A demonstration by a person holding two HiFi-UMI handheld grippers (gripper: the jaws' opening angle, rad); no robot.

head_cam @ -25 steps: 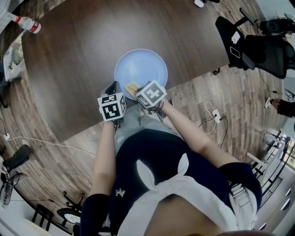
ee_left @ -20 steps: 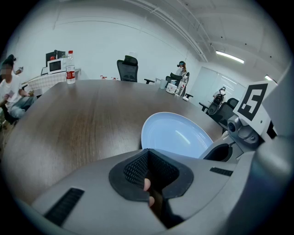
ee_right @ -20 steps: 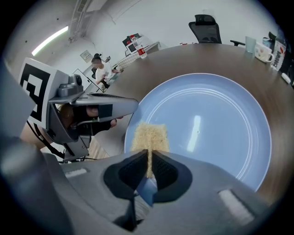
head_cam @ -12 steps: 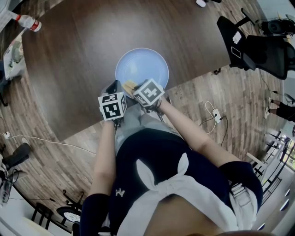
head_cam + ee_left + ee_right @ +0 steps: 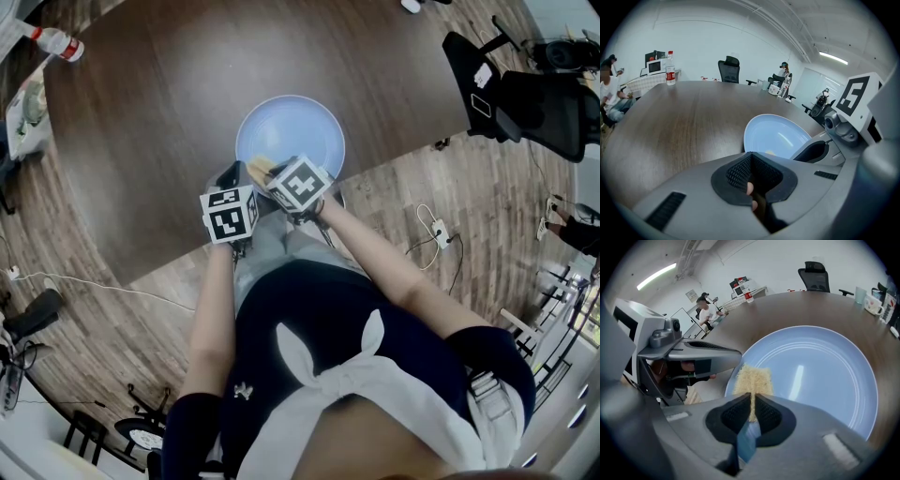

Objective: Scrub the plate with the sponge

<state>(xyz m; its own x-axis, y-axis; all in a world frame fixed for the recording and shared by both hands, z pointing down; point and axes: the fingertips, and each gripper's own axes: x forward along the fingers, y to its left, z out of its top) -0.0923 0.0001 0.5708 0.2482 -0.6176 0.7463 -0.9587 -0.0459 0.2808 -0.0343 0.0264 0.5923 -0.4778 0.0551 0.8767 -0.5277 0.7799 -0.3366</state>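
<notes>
A light blue plate (image 5: 292, 134) lies near the front edge of the dark wooden table (image 5: 159, 112). My right gripper (image 5: 266, 174) is shut on a yellow sponge (image 5: 260, 169), which sits at the plate's near left rim. In the right gripper view the sponge (image 5: 752, 379) sticks out of the jaws onto the plate (image 5: 820, 371). My left gripper (image 5: 230, 178) hovers just left of the plate, at the table's edge. In its own view my left gripper (image 5: 751, 160) has its jaws shut with nothing between them, and the plate (image 5: 774, 137) lies ahead to the right.
A water bottle (image 5: 58, 45) lies at the table's far left corner. A black office chair (image 5: 534, 94) stands to the right on the wooden floor, with cables (image 5: 433, 232) near it. A person (image 5: 707, 311) sits beyond the table's far end.
My right gripper has shifted slightly left and forward with the sponge along the plate's near rim. The left gripper has hardly moved.
</notes>
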